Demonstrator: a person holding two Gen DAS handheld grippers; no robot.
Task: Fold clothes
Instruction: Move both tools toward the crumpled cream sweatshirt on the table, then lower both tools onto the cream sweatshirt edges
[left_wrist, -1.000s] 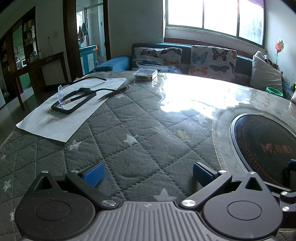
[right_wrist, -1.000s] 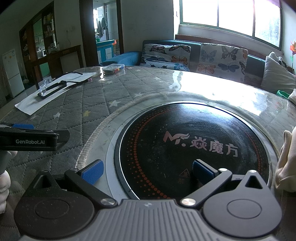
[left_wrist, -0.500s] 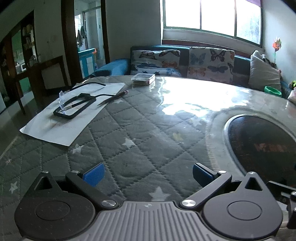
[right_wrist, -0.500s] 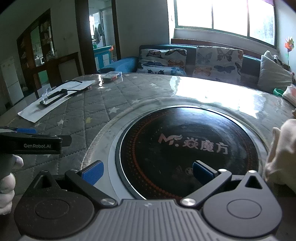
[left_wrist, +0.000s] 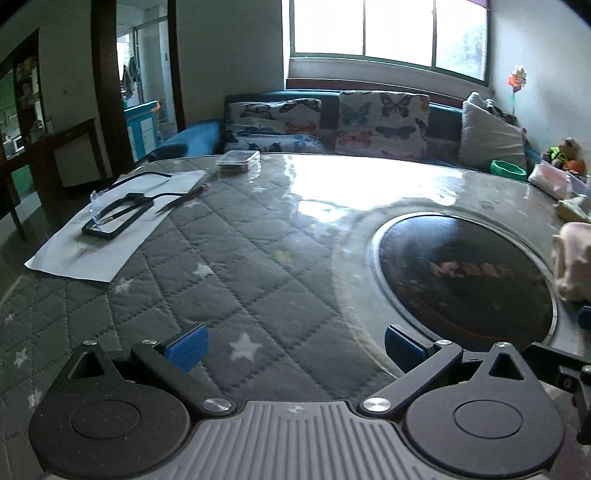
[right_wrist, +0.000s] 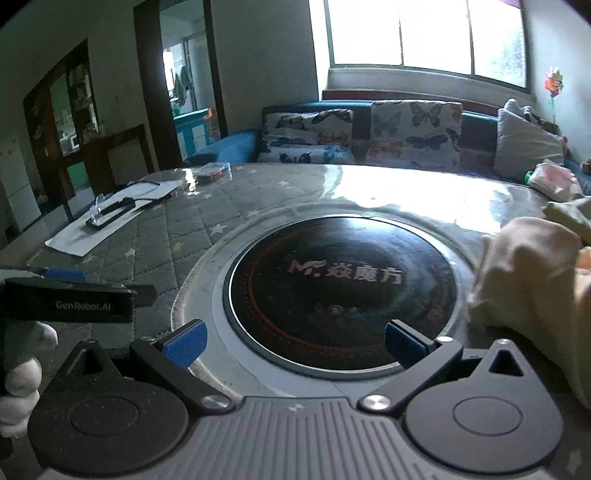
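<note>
Left gripper (left_wrist: 293, 341) hovering with jaws spread wide, right gripper (right_wrist: 293, 339) likewise gaping, both holding nothing

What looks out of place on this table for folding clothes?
The cream garment lies bunched at the right edge, half over the black cooktop disc. At far left, tools sit on a white paper sheet. Both grippers are open and empty.

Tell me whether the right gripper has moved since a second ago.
Yes. The right gripper has shifted right toward the cream clothes; the black round cooktop now sits further left in its view.
</note>
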